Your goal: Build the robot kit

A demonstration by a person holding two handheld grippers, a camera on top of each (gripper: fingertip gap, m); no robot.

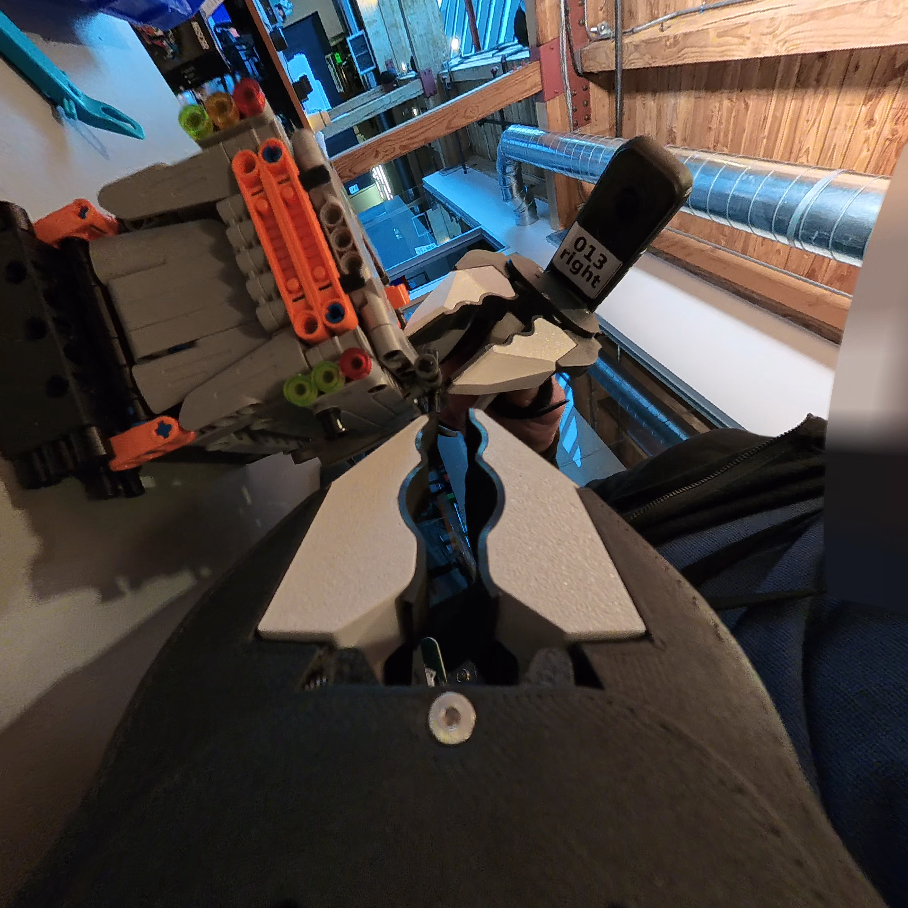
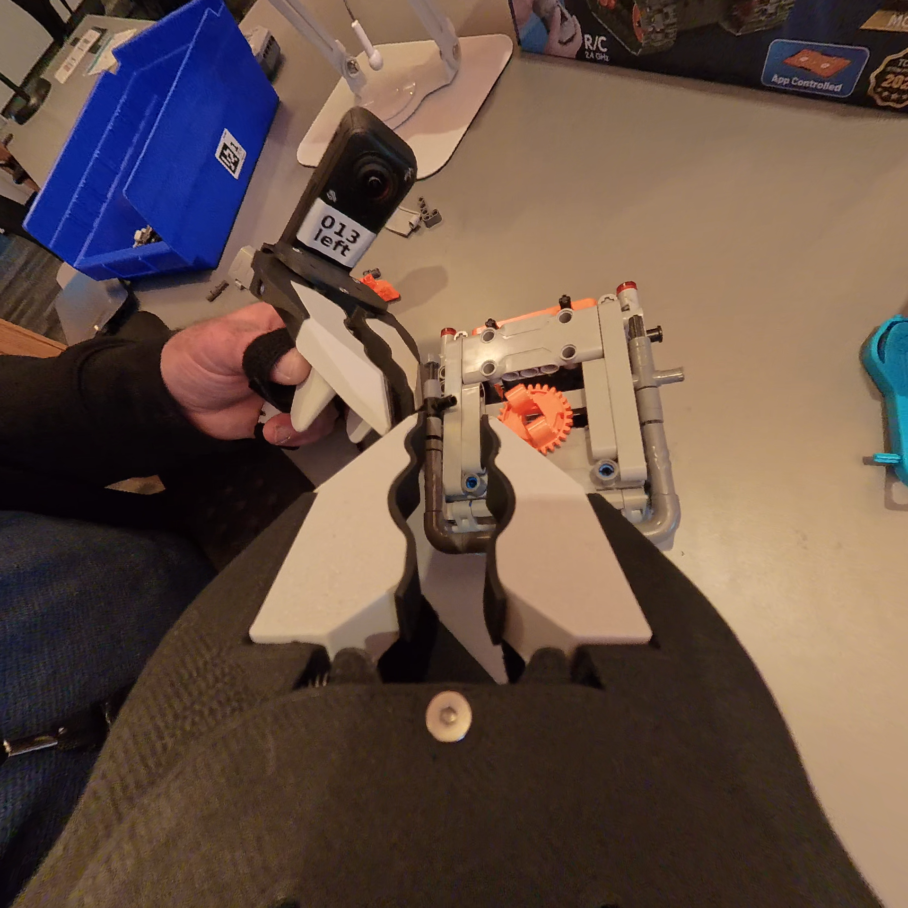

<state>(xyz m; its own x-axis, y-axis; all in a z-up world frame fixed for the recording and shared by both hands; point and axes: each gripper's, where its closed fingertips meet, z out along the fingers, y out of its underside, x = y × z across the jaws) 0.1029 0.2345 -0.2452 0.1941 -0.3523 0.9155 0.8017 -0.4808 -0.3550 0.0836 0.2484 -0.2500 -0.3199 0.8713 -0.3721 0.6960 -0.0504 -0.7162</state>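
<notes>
A grey and orange brick model (image 2: pixel 540 354) with an orange gear (image 2: pixel 535 417) sits on the grey table (image 2: pixel 688 196). My right gripper (image 2: pixel 454 422) is shut around the model's near-left grey beam and the dark bent tube beside it. My left gripper (image 1: pixel 449 417) is nearly closed on a small dark pin (image 1: pixel 428 373) at the model's corner (image 1: pixel 221 304). In the right wrist view the left gripper (image 2: pixel 381 398), held by a hand (image 2: pixel 221 373), touches the model's left side by that pin (image 2: pixel 439 402). The right gripper also shows in the left wrist view (image 1: pixel 435 358).
A blue bin (image 2: pixel 147 147) stands at the back left, a white stand base (image 2: pixel 408 98) behind the model, and a printed box (image 2: pixel 712 39) at the far edge. A teal tool (image 2: pixel 884 393) lies at right. Small loose parts (image 2: pixel 422 216) lie behind the left gripper. Only a small space, under 4 cm, lies between the two pairs of fingers.
</notes>
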